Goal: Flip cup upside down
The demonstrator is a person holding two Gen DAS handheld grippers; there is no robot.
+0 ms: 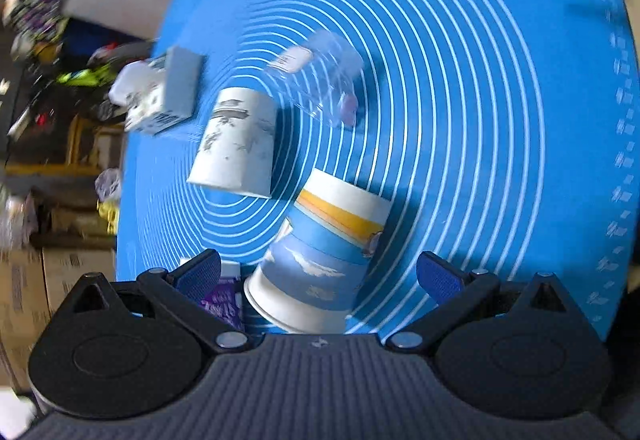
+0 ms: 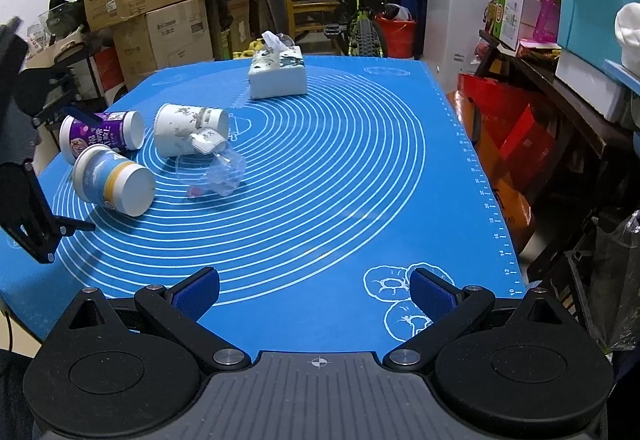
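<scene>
1. Table [image 2: 400, 200] under blue ringed mat; tissue box [image 2: 278, 76] at far end.
2. Your left hand-held gripper [image 1: 318, 276] is spread wide around the blue-and-white cup [image 1: 320, 260], which lies on its side, pads not touching.
3. Your right hand-held gripper [image 2: 314, 292] is spread apart, empty, over bare mat.
4. White cup [image 2: 188, 134], purple cup [image 2: 102, 134], clear plastic cup [image 2: 218, 170] lie tipped nearby.

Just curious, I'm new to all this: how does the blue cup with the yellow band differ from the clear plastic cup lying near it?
The blue cup is opaque paper with printed clouds; the clear plastic cup is see-through. The blue cup lies between the left gripper's open fingers; the clear cup lies farther off, untouched. Both lie on their sides on the blue mat.
</scene>
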